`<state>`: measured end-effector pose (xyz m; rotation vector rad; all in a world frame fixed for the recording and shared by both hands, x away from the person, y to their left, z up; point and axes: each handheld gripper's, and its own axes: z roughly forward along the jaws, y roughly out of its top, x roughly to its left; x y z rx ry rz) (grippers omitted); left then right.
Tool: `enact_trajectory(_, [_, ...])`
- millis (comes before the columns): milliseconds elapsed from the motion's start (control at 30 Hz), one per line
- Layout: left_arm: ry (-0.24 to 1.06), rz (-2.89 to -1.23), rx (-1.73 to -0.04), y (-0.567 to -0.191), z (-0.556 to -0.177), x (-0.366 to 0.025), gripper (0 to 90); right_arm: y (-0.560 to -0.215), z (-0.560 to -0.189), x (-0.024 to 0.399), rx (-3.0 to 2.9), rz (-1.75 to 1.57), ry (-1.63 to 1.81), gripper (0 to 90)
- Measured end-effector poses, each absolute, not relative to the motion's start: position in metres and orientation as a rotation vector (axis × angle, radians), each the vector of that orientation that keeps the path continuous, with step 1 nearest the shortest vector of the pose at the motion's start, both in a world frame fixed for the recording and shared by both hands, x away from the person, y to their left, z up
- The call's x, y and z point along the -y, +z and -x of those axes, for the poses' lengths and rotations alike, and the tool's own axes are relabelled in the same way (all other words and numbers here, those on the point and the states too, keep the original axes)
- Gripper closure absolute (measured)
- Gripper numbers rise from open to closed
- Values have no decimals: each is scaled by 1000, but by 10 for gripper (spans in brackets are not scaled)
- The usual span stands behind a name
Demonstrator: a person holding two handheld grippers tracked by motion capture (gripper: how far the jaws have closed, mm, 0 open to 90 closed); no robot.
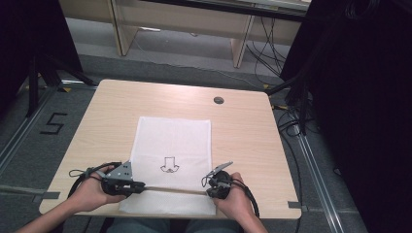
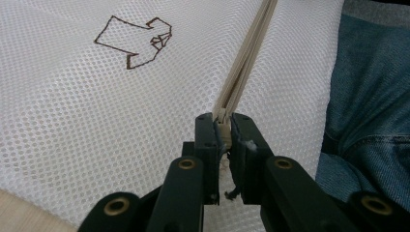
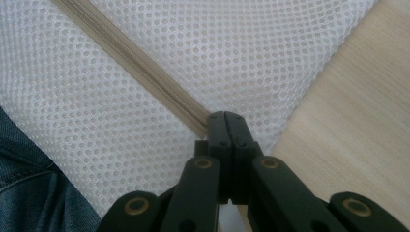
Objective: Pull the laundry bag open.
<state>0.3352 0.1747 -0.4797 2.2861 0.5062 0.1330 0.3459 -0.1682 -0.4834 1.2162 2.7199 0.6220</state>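
Mesh bag (image 1: 174, 160) lies at lower centre of the tabletop (image 1: 243, 141), near edge overhanging. Left gripper (image 1: 138, 186) and right gripper (image 1: 210, 190) jaws clamped on opposite zipper (image 1: 172, 189) ends. Upper tabletop bare.

my left gripper (image 1: 138, 186) sits at the lower left of the high view, jaws clamped; my right gripper (image 1: 208, 187) lower centre, jaws pressed together.
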Motion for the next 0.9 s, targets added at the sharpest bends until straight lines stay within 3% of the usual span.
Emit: enact_trajectory(900, [177, -2341, -552, -480, -335, -188, 819, -482, -345, 168, -2712, -1188, 570, 900])
